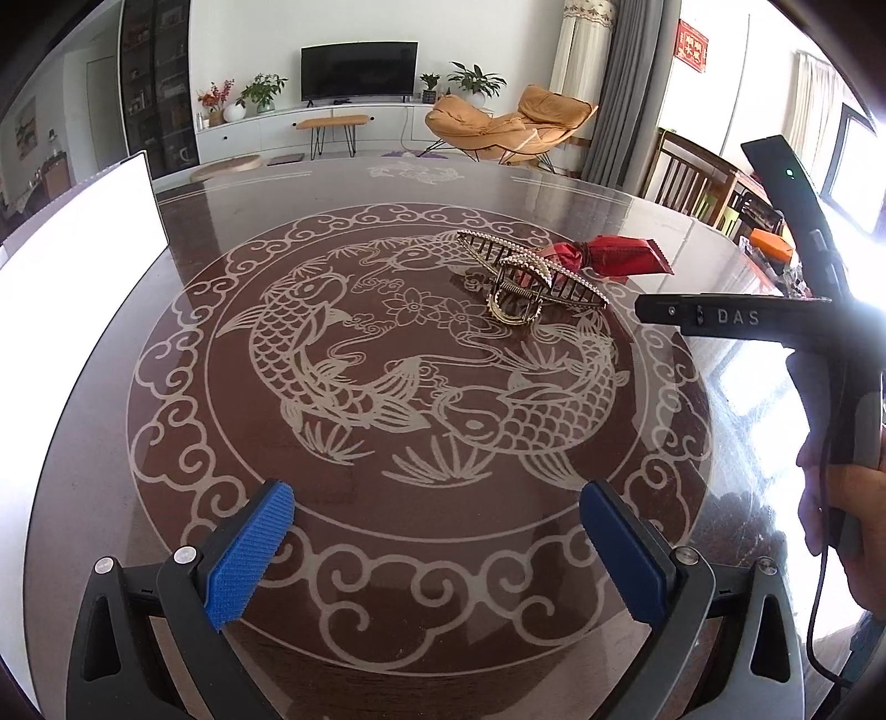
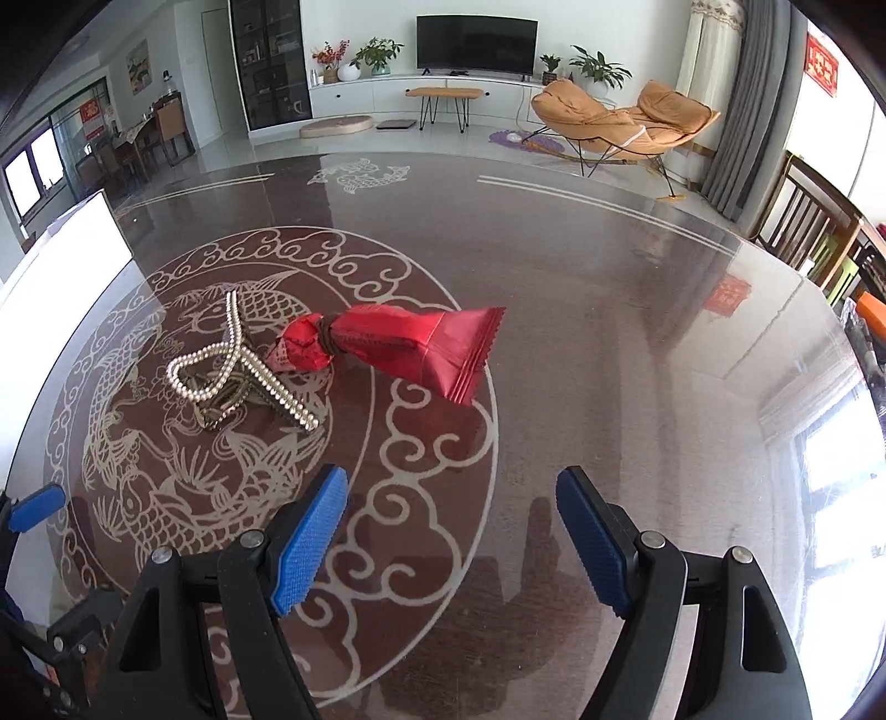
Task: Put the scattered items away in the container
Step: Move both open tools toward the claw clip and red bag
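Note:
A gold hair claw set with pearls lies on the dark glass table with a red snack packet just behind it. In the right wrist view the claw and the packet touch. A white container stands at the table's left edge; it also shows in the right wrist view. My left gripper is open and empty, well short of the claw. My right gripper is open and empty, near the packet; its body shows from the left.
The table has a pale fish pattern. Wooden chairs and an orange object stand beyond its right edge. A lounge chair and TV unit are far behind.

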Demonstrator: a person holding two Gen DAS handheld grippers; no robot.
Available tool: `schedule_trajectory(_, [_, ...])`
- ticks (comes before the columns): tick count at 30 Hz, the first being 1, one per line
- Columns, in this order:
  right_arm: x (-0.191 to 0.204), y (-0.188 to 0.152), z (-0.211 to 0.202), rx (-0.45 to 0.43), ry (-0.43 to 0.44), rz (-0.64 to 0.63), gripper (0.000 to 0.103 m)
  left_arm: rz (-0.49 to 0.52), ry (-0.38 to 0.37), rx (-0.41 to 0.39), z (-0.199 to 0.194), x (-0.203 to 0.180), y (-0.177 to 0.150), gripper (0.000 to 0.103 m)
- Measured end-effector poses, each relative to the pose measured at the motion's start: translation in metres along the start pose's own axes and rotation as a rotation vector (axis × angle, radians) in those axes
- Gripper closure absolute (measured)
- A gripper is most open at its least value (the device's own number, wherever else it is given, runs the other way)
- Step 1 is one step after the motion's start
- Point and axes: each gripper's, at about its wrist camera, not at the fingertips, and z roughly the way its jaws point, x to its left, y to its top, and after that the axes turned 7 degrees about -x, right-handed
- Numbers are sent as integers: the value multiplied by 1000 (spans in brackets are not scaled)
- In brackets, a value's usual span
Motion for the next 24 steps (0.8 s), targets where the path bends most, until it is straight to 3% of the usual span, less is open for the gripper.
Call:
schedule_trajectory(2, [-4, 10, 13, -1, -42, 44, 24, -9, -9, 6, 1, 2, 1, 0])
schedule_trajectory(6, [10, 21, 27, 28, -13, 33, 24, -33, -36, 0, -1, 7, -1, 0])
schedule_trajectory(9, [40, 13, 17, 19, 124, -33, 24, -39, -45, -2, -6, 12, -5, 0])
schedule_trajectory(12, [62, -5, -3, 1, 194, -111, 24, -14, -58, 14, -9, 13, -9, 0])
schedule_trajectory(16, [38, -31, -38, -26, 168, -82, 24, -31, -79, 49, -1, 13, 1, 0])
schedule_trajectory(20, [13, -68, -57, 1, 96, -115, 24, -111, -161, 73, 29, 10, 37, 0])
schedule_trajectory(24, [-8, -80, -60, 34, 123, -87, 24, 20, -114, 112, 72, -3, 75, 0])
